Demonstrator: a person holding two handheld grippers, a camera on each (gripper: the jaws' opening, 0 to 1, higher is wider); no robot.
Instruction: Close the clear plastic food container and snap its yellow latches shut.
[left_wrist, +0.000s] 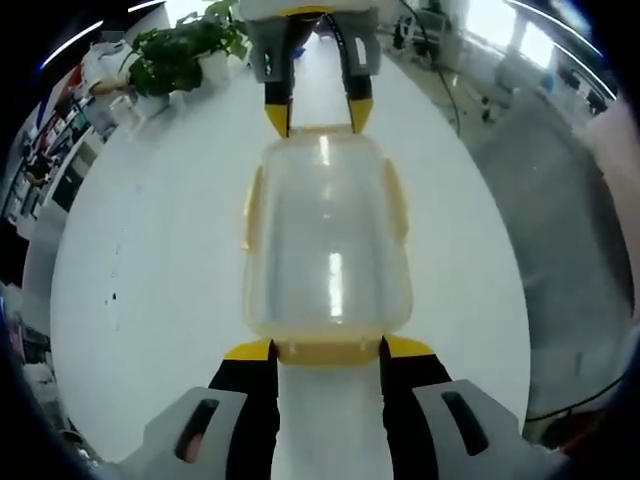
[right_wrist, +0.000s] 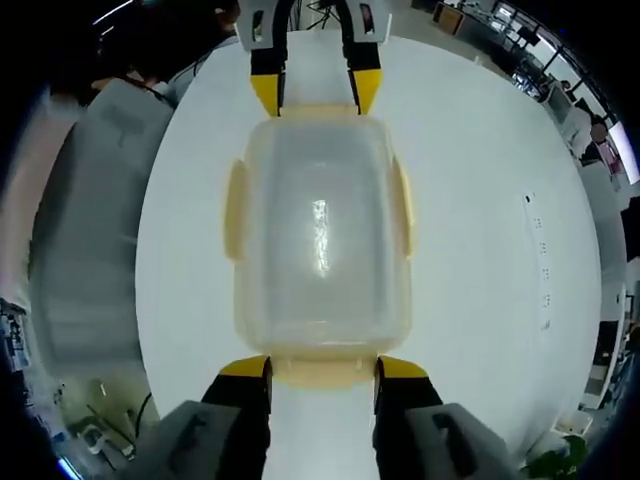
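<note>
Clear plastic food container (left_wrist: 328, 240) sits lid-on at mid-table on the white round table (left_wrist: 150, 300). All positions below are given relative to the container.

Left gripper (left_wrist: 328, 352): jaws wide, one yellow tip at each corner of the container's near short end, bracketing the end latch (left_wrist: 328, 352) there. Tips look to be touching or just shy of the latch; contact cannot be confirmed. Nothing gripped.

Right gripper (right_wrist: 322, 368): same arrangement at the opposite short end, jaws wide, tips flanking that end's latch (right_wrist: 322, 372). Each gripper is visible beyond the container in the other's view, so the two face each other along the container's long axis. Both equally near.

Key relation: the long axis runs straight from one gripper to the other, and each end latch lies directly ahead, between that gripper's own jaws. Judgement: a push inward and down on each end flap should seat it.

Side latches (right_wrist: 234, 210) on the long edges appear splayed slightly outward, probably not yet snapped.

Materials: body and lid translucent, glossy, with rounded corners and a streak of glare on the lid. Latches opaque yellow, thin flaps. Table matte white, smooth. Potted green plant (left_wrist: 185, 55) beyond the container's far end in the left gripper view.
</note>
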